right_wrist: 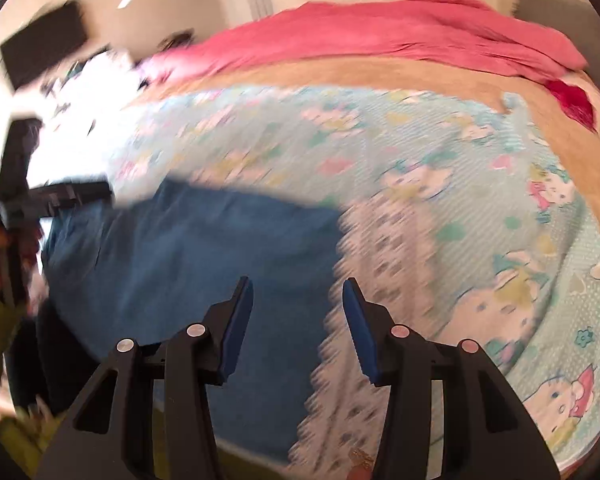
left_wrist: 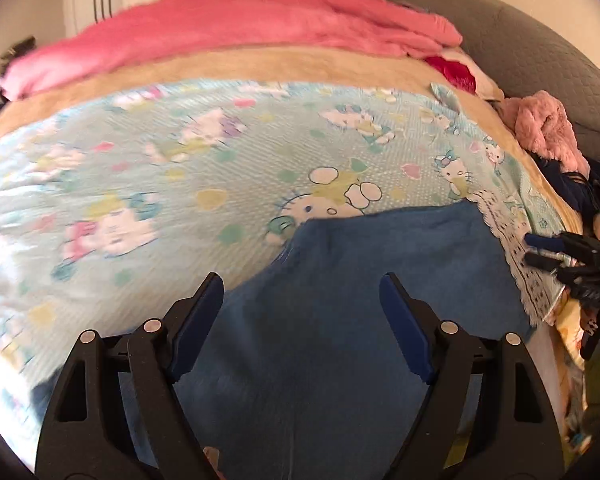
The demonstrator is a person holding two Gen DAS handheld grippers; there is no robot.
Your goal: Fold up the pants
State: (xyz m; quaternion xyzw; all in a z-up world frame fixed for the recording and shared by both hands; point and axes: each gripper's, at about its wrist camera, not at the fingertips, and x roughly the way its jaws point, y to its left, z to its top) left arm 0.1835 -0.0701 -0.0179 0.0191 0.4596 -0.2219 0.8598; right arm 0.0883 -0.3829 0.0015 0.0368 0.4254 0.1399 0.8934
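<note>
The blue pants [left_wrist: 380,248] lie flat on a light blue cartoon-print sheet [left_wrist: 220,152] on the bed, near its front edge. My left gripper [left_wrist: 300,284] hovers open over the pants' left part, with nothing between its blue pads. In the right wrist view the pants [right_wrist: 200,248] spread to the left, and a white lace-edged cloth [right_wrist: 380,248] borders them on the right. My right gripper [right_wrist: 298,286] is open above that border, pads apart from the fabric. Each gripper shows at the edge of the other's view, blurred.
A pink blanket [left_wrist: 240,24] lies across the far side of the bed, with a beige one [left_wrist: 260,64] in front of it. A grey padded headboard [left_wrist: 520,48] stands at the right, with a pink fluffy garment [left_wrist: 544,128] and dark clothes [left_wrist: 572,188] beside it.
</note>
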